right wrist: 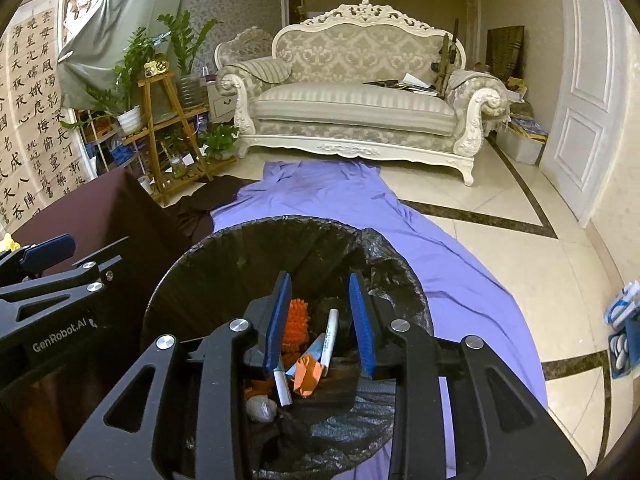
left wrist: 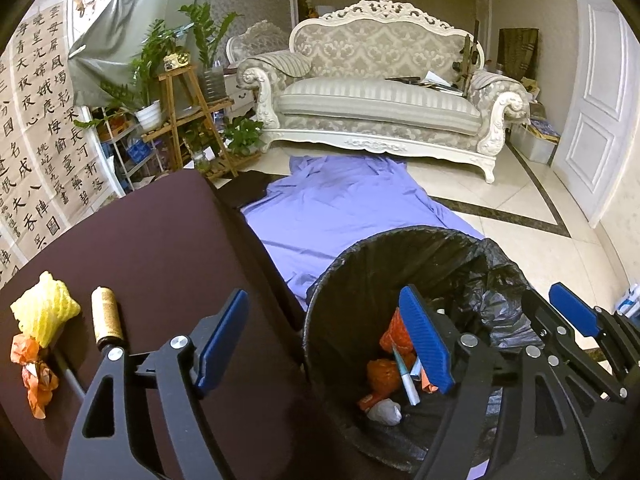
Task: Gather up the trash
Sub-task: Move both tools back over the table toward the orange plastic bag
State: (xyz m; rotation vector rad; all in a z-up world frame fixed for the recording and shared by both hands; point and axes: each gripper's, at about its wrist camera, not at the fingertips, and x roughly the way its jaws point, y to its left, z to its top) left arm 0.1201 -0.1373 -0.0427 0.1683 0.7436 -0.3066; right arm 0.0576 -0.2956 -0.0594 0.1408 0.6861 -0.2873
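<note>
The right claw (right wrist: 322, 320) hangs partly open and empty over the black-lined trash bin (right wrist: 256, 240), where markers and orange scraps lie, while the left claw (left wrist: 326, 344), wide open and empty, straddles the bin's rim beside the desk (left wrist: 160, 240) with a yellow foam net (left wrist: 42, 312), a thread spool (left wrist: 106, 316) and an orange wrapper (left wrist: 36, 376).

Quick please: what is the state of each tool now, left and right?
Left tool: open, holding nothing.
Right tool: partly open over the bin, holding nothing.

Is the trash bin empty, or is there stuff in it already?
Partly filled: the bin holds a marker, orange scraps and a white wad on its bottom.
</note>
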